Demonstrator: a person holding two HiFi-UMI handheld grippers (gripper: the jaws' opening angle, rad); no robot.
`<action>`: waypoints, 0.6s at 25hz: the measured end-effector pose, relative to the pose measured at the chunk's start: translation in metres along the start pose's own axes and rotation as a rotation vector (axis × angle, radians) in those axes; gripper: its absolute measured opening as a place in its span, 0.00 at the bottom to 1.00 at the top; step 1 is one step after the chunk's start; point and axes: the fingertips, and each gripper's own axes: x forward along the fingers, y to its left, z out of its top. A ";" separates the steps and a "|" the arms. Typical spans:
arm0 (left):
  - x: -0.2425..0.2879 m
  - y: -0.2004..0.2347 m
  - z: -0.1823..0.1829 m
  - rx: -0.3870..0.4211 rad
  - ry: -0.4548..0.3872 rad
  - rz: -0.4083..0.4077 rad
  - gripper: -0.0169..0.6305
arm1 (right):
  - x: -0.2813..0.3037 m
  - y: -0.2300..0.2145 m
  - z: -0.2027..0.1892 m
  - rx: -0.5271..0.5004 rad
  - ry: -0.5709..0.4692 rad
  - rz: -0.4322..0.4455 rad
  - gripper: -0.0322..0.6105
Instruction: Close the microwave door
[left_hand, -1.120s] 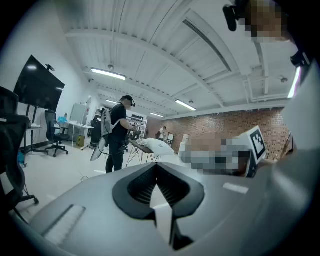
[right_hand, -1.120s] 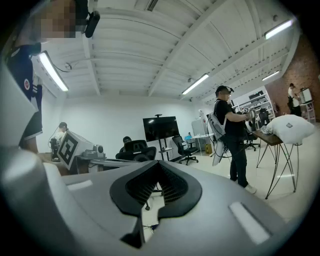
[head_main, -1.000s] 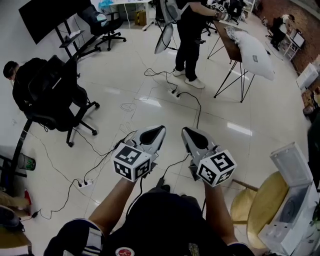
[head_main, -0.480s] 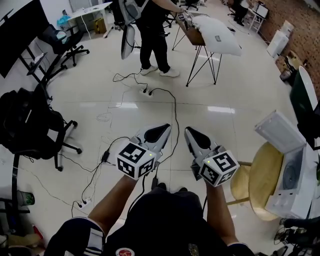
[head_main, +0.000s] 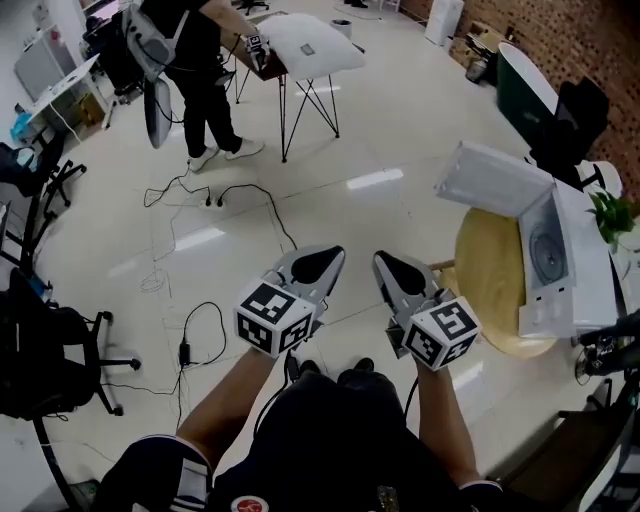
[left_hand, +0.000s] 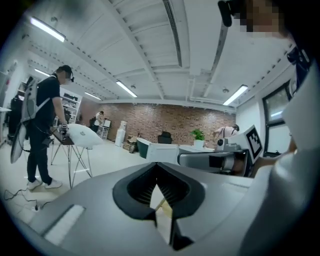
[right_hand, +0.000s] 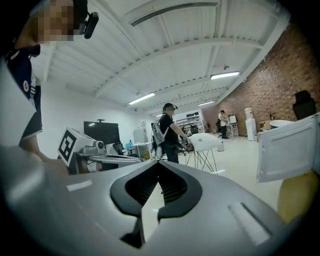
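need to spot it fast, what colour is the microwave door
White: the microwave door shows best in the head view.

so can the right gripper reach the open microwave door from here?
Probably, but not yet: the right gripper is short of the microwave door, with only bare floor between them.

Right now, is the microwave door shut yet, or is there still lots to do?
Nothing looks done yet: the microwave sits on the round wooden table with its door wide open. Nothing is in hand either: the left gripper and right gripper are both shut and empty, held over the floor and well apart from the microwave. Left to do: reach the door and push it shut.
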 end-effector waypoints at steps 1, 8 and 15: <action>0.010 -0.011 -0.001 0.002 0.007 -0.034 0.03 | -0.011 -0.009 0.000 0.005 -0.002 -0.034 0.05; 0.074 -0.082 -0.006 0.027 0.051 -0.222 0.03 | -0.087 -0.066 -0.002 0.039 -0.029 -0.220 0.05; 0.122 -0.139 -0.015 0.047 0.101 -0.361 0.03 | -0.152 -0.110 -0.008 0.070 -0.063 -0.372 0.05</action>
